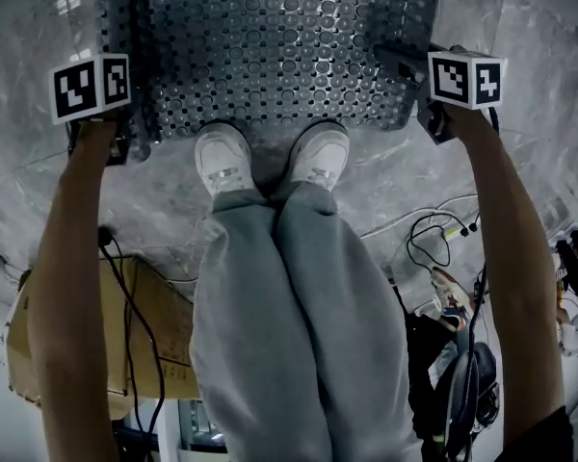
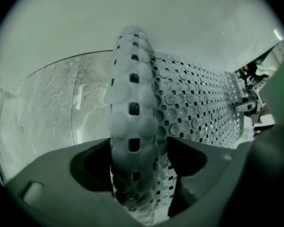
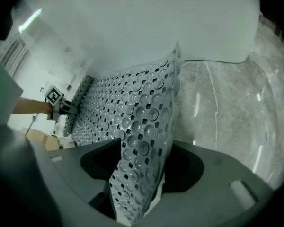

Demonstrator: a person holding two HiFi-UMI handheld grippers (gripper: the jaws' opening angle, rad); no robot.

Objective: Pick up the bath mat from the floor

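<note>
Rubbery grey bath mat [image 1: 270,46], perforated, lies on the floor [image 2: 52,108], with both near corners raised. Left hand-held gripper [image 2: 135,188] and right hand-held gripper [image 3: 137,183] each pinch one corner. Advice: raise both evenly, clear of the shoes [image 1: 222,162] at the near edge.

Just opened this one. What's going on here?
A person stands over a perforated mat on the floor, with shoes at its near edge and a gripper in each hand. The left gripper has the near left corner of the mat between its jaws, and the right gripper has the near right corner. Both look closed on it. The mat bends up at the jaws, but the rest lies flat, not yet lifted.
</note>
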